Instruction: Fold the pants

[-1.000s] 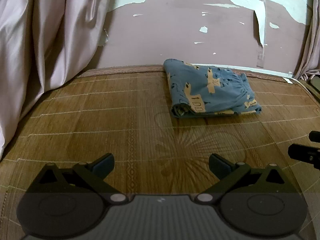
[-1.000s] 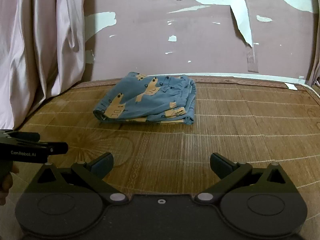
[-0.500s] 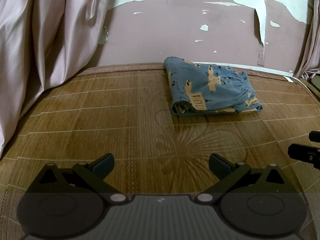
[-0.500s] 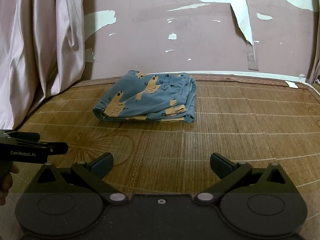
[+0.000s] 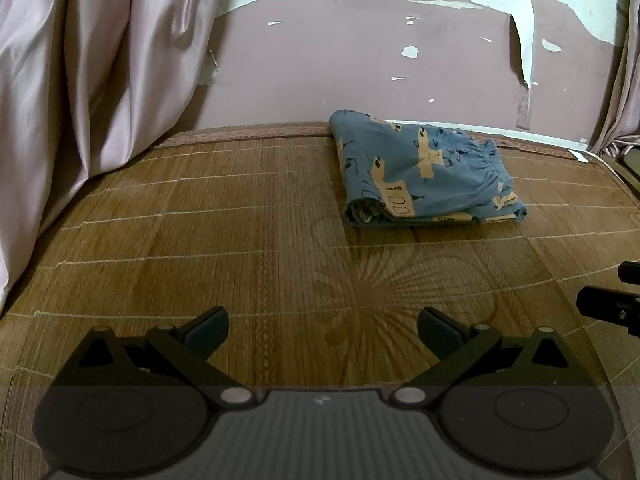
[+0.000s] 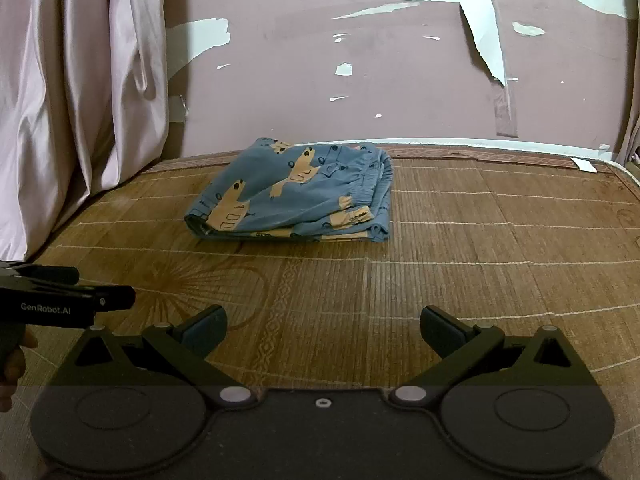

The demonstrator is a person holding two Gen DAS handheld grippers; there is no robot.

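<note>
Blue pants (image 5: pixel 428 176) with a tan animal print lie folded into a compact bundle on the bamboo mat (image 5: pixel 240 240), near the back wall. The right wrist view shows the same pants (image 6: pixel 296 192) ahead and slightly left. My left gripper (image 5: pixel 322 328) is open, well short of the pants, with nothing between its fingers. My right gripper (image 6: pixel 322 330) is open too and holds nothing, hovering over bare mat. The other gripper's black tip shows at each view's edge.
A pink curtain (image 5: pixel 80 80) hangs down the left side onto the mat. The pink wall (image 6: pixel 360 80) with peeling paint stands right behind the pants. Another curtain (image 5: pixel 624 80) hangs at the far right. A hand (image 6: pixel 10 364) holds the left gripper's handle.
Both grippers have drawn back and risen slightly, so the pants look a little farther away. The pants have not moved. Both jaws stay open.
</note>
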